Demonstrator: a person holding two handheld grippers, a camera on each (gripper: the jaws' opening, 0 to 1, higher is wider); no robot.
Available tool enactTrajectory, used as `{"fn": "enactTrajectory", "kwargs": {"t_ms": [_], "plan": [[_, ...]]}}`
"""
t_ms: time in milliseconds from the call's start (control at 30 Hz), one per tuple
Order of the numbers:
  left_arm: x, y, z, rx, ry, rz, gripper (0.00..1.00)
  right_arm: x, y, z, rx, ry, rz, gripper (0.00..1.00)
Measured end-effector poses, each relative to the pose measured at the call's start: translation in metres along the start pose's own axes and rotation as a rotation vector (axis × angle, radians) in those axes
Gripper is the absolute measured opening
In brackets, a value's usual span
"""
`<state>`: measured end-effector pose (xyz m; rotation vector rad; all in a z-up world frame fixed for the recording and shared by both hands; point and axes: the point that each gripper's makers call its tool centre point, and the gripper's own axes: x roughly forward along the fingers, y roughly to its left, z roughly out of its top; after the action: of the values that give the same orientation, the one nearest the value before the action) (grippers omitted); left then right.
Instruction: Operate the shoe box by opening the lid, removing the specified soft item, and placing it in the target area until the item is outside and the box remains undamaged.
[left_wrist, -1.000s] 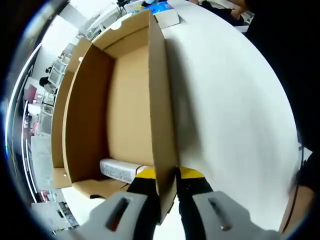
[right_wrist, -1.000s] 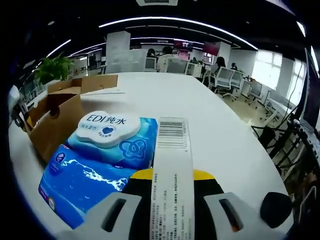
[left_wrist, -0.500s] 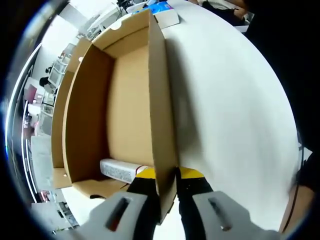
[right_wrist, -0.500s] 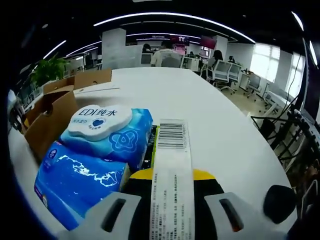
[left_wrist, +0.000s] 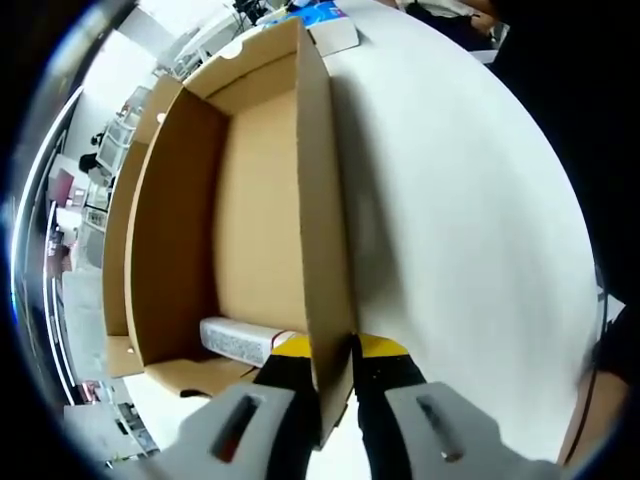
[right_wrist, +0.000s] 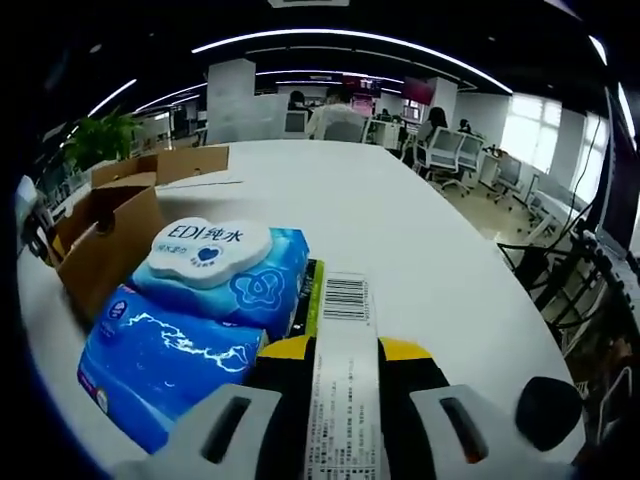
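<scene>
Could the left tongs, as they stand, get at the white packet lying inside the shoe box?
Probably not yet: the left tongs are shut on the shoe box wall. The white packet lies just beside them inside, uncovered.

The right tongs (right_wrist: 345, 365) are closed on a white barcode label (right_wrist: 345, 370) of a blue wipes pack (right_wrist: 200, 320) lying on the white surface (right_wrist: 400, 230); the box (right_wrist: 105, 235) sits left.

The white lid (right_wrist: 208, 245) of the blue wipes pack (right_wrist: 190, 330) reads "EDI 纯水". The white label strip (right_wrist: 343, 385) carries a barcode; its small print is unreadable.
</scene>
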<state>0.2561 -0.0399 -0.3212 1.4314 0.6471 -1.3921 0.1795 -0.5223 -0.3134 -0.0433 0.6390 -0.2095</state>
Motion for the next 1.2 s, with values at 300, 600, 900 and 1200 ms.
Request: {"fn": "enactTrajectory", "kwargs": {"t_ms": [300, 600, 900, 1200], "plan": [[0.000, 0.000, 0.000, -0.003, 0.002, -0.001, 0.10, -0.023, 0.002, 0.007, -0.002, -0.009, -0.026, 0.28], [0.000, 0.000, 0.000, -0.002, 0.003, 0.000, 0.10, -0.035, -0.003, 0.013, -0.011, -0.021, -0.050, 0.28], [0.000, 0.000, -0.001, -0.002, 0.002, 0.000, 0.10, -0.032, 0.000, 0.006, -0.002, 0.012, -0.038, 0.27], [0.000, 0.000, -0.001, -0.001, 0.001, 0.000, 0.10, -0.030, -0.002, 0.000, 0.000, 0.039, -0.054, 0.21]]}}
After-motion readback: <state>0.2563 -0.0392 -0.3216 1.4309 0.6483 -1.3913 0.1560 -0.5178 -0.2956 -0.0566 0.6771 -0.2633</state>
